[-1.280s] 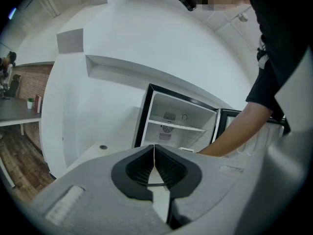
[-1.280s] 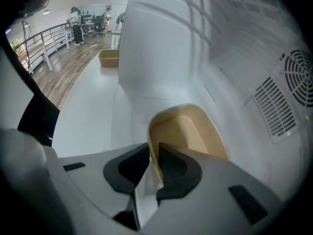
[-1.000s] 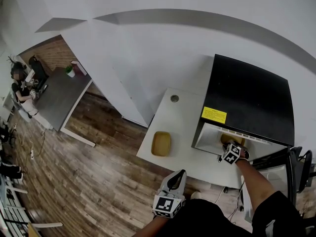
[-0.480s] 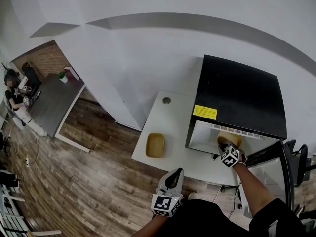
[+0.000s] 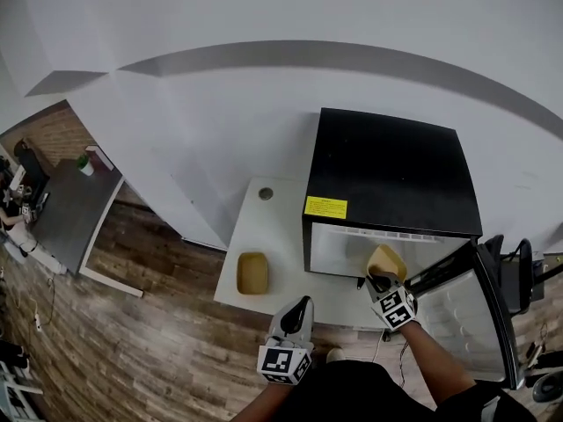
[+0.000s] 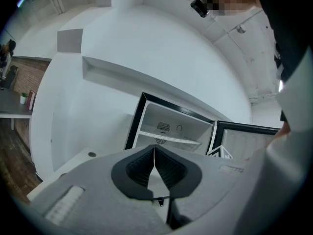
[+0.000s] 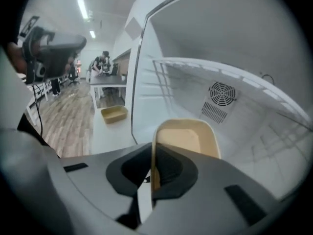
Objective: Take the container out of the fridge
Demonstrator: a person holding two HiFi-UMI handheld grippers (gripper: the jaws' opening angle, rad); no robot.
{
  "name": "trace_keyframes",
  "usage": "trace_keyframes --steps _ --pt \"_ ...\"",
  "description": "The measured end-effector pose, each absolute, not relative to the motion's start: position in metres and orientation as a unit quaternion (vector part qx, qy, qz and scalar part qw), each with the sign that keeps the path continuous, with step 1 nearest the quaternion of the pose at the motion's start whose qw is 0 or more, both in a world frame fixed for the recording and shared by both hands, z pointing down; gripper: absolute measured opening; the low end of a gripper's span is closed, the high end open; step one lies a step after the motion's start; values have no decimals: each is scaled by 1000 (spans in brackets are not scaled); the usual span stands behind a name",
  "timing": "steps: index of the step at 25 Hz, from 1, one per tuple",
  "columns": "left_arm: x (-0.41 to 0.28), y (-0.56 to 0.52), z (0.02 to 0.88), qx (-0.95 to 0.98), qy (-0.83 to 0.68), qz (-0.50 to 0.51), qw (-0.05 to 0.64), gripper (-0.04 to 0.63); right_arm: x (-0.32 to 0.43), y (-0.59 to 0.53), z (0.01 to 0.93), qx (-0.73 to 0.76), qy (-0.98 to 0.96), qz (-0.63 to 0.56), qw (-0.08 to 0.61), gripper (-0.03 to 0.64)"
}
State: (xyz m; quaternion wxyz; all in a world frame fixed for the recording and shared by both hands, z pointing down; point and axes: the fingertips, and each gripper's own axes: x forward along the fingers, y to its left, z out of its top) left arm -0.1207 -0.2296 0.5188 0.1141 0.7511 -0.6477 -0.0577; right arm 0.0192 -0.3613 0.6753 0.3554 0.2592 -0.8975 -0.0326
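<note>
Fingers: right gripper [image 7: 152, 173] clamps tan container [image 7: 188, 136] by its rim; left gripper [image 6: 154, 163] pressed together, empty.
Container: tilted at mouth of open black fridge [image 5: 387, 170], right side.
Surface: white table [image 5: 274, 227] left of fridge carries second tan tray [image 5: 252, 272].
Room: white wall [image 5: 264, 104] far, wood floor [image 5: 132, 350] left.

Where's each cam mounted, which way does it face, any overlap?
Head view: person's head, steeply down on fridge and table; left gripper, right gripper, forearms show.
Left gripper view: on left gripper, facing the open fridge; own shut jaws show.
Right gripper view: on right gripper, into the fridge; jaws clamp the container.
Shared: all three see the fridge.
</note>
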Motion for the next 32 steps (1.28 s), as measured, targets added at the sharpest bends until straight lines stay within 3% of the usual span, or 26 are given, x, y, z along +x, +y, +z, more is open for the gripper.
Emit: trace_keyframes --steps 11,19,32 --pt "-95 -262 503 790 -601 -63 105 17 83 -317 584 376 -904 68 191 14" --pt "-78 -283 498 812 -572 -57 100 17 111 -295 515 447 -889 64 75 14" --pt "-78 -294 500 822 -561 -42 84 17 116 -285 476 503 -863 30 31 15"
